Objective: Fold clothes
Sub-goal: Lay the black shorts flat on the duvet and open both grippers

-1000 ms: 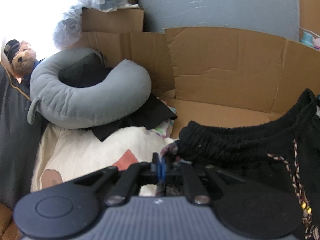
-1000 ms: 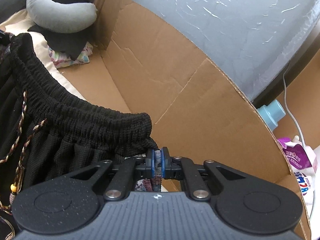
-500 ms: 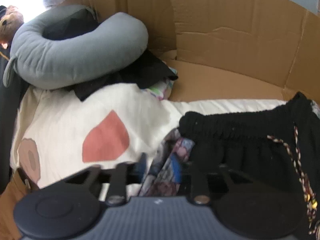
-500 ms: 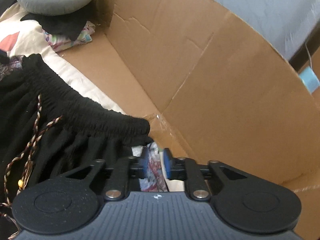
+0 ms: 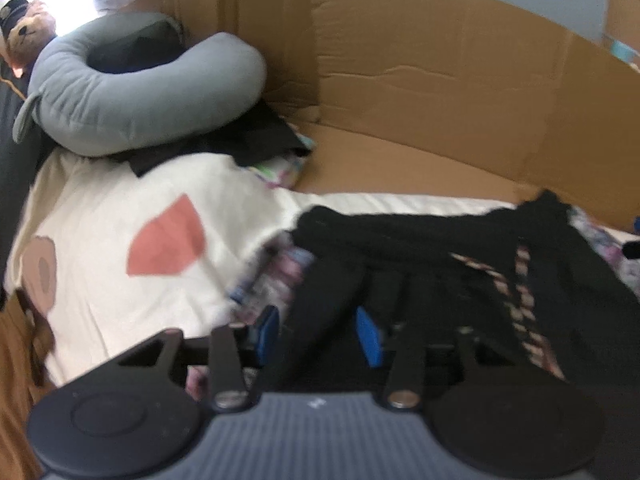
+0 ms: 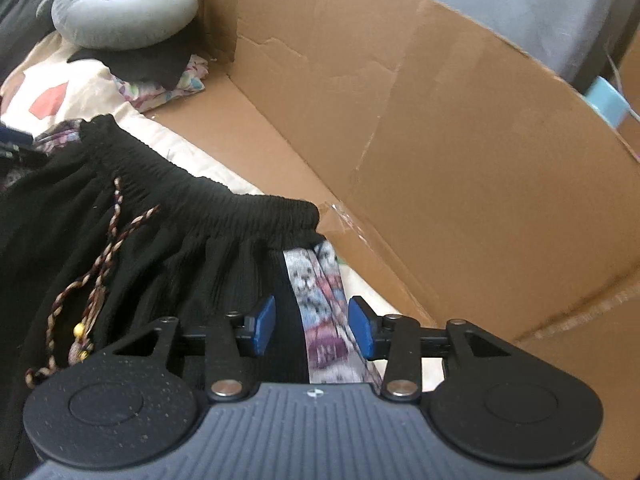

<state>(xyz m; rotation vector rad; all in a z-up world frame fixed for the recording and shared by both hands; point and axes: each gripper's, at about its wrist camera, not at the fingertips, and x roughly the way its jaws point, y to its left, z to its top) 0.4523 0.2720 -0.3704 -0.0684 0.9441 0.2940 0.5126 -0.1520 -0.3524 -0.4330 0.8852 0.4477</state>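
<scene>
A black garment with a gathered elastic waistband (image 5: 420, 232) (image 6: 200, 196) lies flat on the cream sheet (image 5: 120, 220). Its braided drawstring (image 6: 100, 264) trails across the front. A patterned layer (image 6: 320, 300) shows at both waist corners. My left gripper (image 5: 318, 336) is at the left corner, its jaws opening, with loose black cloth between the blue pads (image 5: 268, 332). My right gripper (image 6: 313, 326) is at the right corner, jaws also opening. Black and patterned cloth lies between its pads (image 6: 362, 330), and neither pad presses on it.
A tall cardboard wall (image 5: 440, 80) (image 6: 440, 140) bends around the far and right sides. A grey neck pillow (image 5: 132, 92) (image 6: 120, 12) sits on dark and pastel clothes at the far left. A teddy bear (image 5: 24, 36) is in the left corner.
Both grippers were shut on the waist corners and now stand apart. Both have sunk toward the sheet, and the waistband has dropped from hanging to lying flat.
</scene>
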